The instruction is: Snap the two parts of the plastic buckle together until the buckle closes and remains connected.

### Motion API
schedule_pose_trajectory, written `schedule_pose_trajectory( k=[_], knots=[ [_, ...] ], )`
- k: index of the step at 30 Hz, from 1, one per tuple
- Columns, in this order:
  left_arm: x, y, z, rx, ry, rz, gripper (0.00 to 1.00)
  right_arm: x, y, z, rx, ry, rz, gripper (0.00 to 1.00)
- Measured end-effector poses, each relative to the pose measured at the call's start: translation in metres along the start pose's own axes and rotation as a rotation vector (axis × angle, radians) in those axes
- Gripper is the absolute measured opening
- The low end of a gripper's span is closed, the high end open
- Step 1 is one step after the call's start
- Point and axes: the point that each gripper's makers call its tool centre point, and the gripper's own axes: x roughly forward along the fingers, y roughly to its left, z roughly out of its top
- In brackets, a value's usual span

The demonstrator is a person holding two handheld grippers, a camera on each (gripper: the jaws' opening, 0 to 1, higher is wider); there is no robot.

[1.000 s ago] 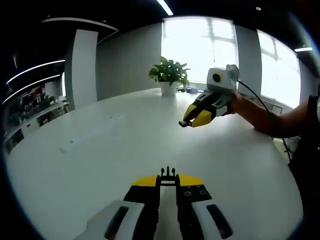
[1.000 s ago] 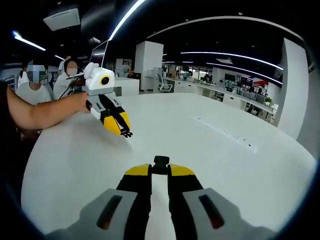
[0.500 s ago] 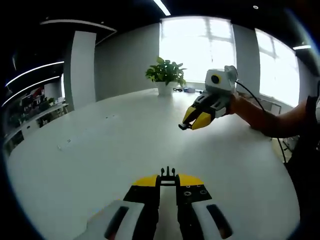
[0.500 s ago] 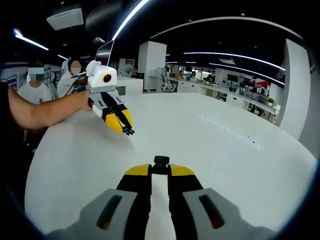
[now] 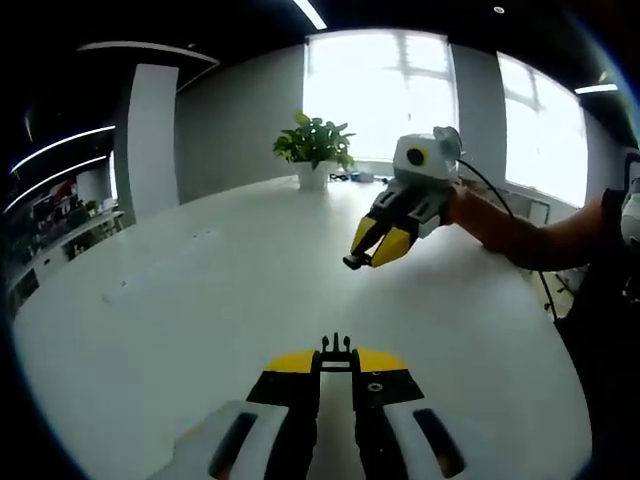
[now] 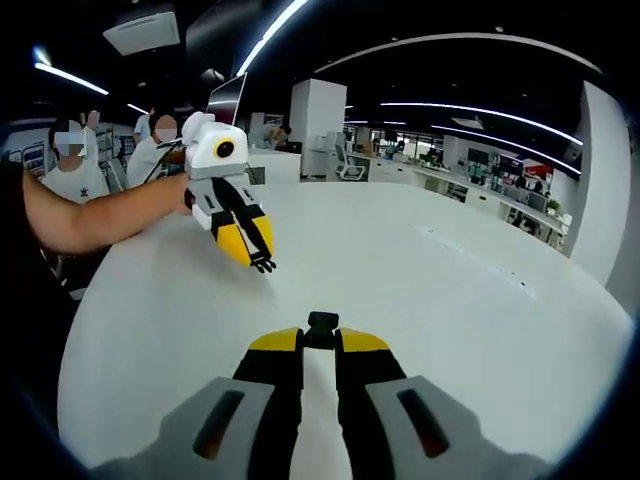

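Both buckle parts are black plastic and held above a white table (image 5: pixel 200 300). My left gripper (image 5: pixel 336 362) is shut on the pronged buckle part (image 5: pixel 336 350), whose prongs stick up past the yellow tips. It also comes into the right gripper view as the left gripper (image 6: pixel 255 255), with the pronged part (image 6: pixel 264 266) at its tip. My right gripper (image 6: pixel 320 340) is shut on the other buckle part (image 6: pixel 321 324), a small black block. In the left gripper view the right gripper (image 5: pixel 365 248) hangs at the upper right with its part (image 5: pixel 352 263). The two parts are well apart.
A potted plant (image 5: pixel 313 150) stands at the table's far edge before bright windows. A person's forearm (image 5: pixel 540 235) reaches in from the right. Several people (image 6: pixel 75 165) stand behind the table at the left. Flat inset panels (image 6: pixel 480 265) lie in the tabletop.
Each gripper has drifted toward the middle of the other's view and looks slightly nearer. Both stay shut on their buckle parts. The backgrounds have shifted with the hands.
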Motion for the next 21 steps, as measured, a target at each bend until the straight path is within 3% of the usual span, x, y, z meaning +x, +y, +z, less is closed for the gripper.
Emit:
schedule_pose_trajectory(
  k=[21],
  knots=[
    [0.002, -0.028, -0.010, 0.052, 0.023, -0.124, 0.10, 0.001, 0.036, -0.007, -0.030, -0.007, 0.180, 0.10]
  ],
)
